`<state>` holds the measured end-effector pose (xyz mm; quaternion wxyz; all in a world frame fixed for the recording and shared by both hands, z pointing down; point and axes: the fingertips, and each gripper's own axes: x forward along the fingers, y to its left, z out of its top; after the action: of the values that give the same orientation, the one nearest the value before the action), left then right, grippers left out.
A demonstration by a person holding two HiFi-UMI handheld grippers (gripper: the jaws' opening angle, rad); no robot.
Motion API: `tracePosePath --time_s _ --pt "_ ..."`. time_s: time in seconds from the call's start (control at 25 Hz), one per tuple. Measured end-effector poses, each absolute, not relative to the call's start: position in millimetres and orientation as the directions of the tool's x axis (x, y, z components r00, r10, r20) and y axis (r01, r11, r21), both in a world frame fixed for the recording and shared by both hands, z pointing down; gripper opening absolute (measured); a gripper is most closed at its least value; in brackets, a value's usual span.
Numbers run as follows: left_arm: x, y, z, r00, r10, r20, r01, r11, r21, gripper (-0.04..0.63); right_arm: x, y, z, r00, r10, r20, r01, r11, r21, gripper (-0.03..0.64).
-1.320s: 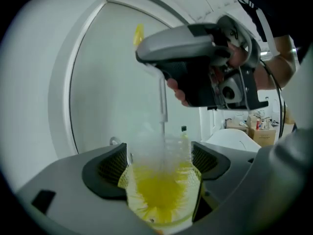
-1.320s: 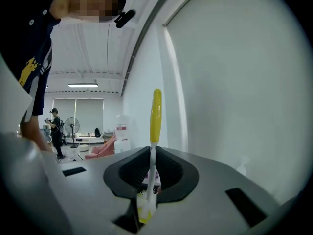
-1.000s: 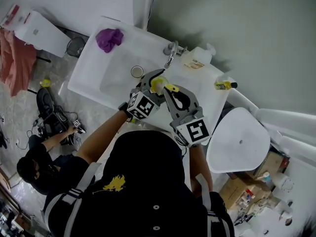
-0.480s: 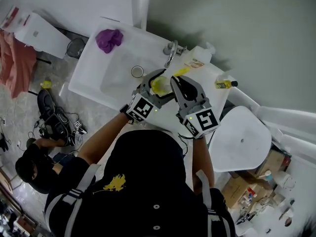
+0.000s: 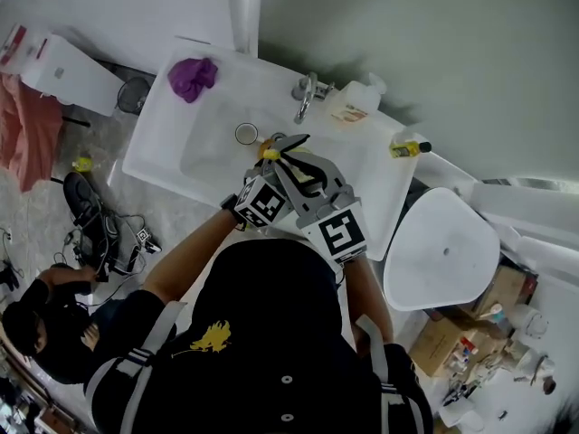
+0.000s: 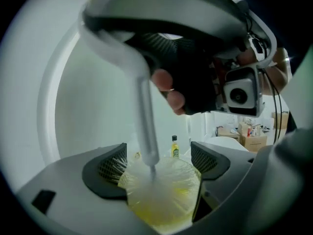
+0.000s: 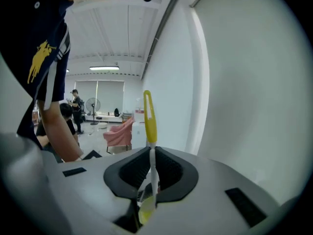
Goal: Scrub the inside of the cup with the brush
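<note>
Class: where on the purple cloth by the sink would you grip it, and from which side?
Pinch a raised fold at the top of the purple cloth, coming straight down. It lies crumpled in a soft heap on the flat rim of the sink, so it likely offers no firm side, only bunched folds for the fingers to close on.

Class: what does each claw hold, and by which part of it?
The left claw holds the translucent cup by its side walls. The right claw grips the brush by the white part of its handle, beside the yellow end.
</note>
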<state>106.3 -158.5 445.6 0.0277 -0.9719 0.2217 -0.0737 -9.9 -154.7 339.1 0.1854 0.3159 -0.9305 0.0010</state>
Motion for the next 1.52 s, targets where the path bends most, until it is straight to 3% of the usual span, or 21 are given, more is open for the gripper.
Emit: tracePosePath --time_s 0.12,0.44,0.84,1.04,1.28,1.52 --pt "108 -148 440 0.899 -0.424 0.111 -0.418 -0.905 -0.076 0.426 5 -173 331 -0.711 -0.637 0.298 -0.645 0.759 0.085 0.055" --pt "90 -154 430 0.891 -0.44 0.107 -0.43 -0.896 -0.108 0.426 62 -165 337 -0.694 -0.69 0.207 -0.72 0.669 -0.183 0.055" --pt "103 -144 453 0.886 -0.437 0.153 -0.434 -0.899 -0.055 0.427 2 -129 344 -0.739 -0.607 0.293 -0.64 0.768 -0.023 0.066" --pt "114 -123 447 0.903 -0.406 0.14 -0.398 -0.914 -0.083 0.427 8 -147 333 -0.716 -0.638 0.283 -0.659 0.752 0.027 0.054" --pt "104 -116 428 0.902 -0.416 0.115 -0.404 -0.907 -0.115 0.426 55 -153 321 -0.699 -0.683 0.213 -0.714 0.684 -0.151 0.054" --pt "75 -110 434 0.893 -0.427 0.145 -0.412 -0.903 -0.121 0.426 74 -138 313 -0.71 -0.698 0.093 -0.67 0.629 -0.393 0.054"
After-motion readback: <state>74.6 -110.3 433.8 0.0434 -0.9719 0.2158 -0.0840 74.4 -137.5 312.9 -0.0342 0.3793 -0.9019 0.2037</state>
